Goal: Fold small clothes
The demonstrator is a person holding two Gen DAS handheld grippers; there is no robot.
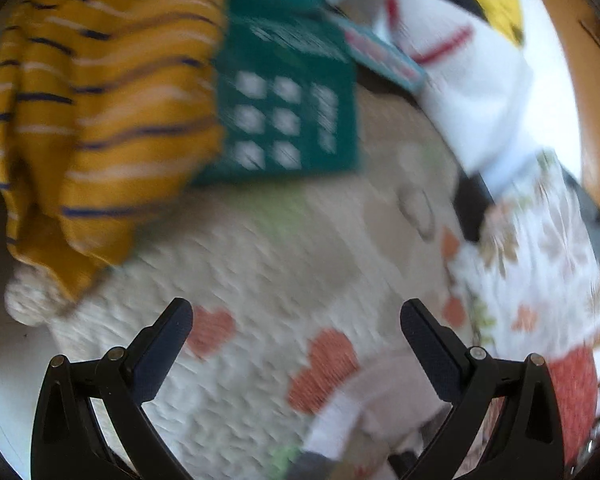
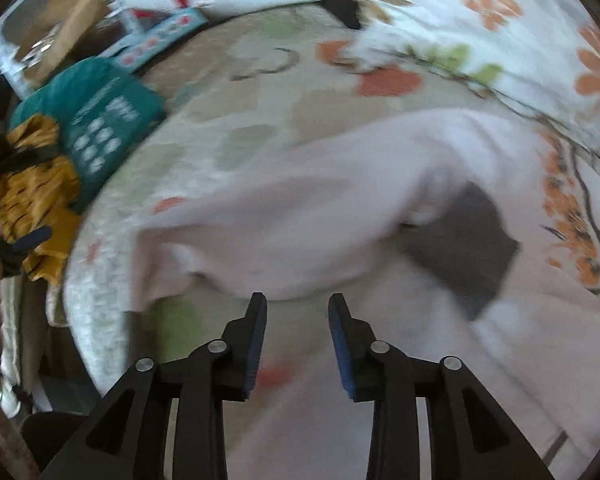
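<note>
Right gripper (image 2: 297, 308): jaws partly apart, nothing between them, pale pink garment (image 2: 300, 208) just ahead on quilted bedspread (image 2: 100, 320). Left gripper (image 1: 296, 316): jaws wide, empty. Blurred; garment perhaps rumpled.

Motion blur smeared both my views; the print on the teal garment (image 1: 288, 116) was unreadable, and the pale pink garment (image 2: 300, 208) ran past the frame's bottom edge.

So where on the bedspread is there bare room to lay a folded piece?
Free: the bedspread between the teal garment and pale pink garment. Crowded: the far edge, with the yellow striped garment, white clothes and floral cloth.
</note>
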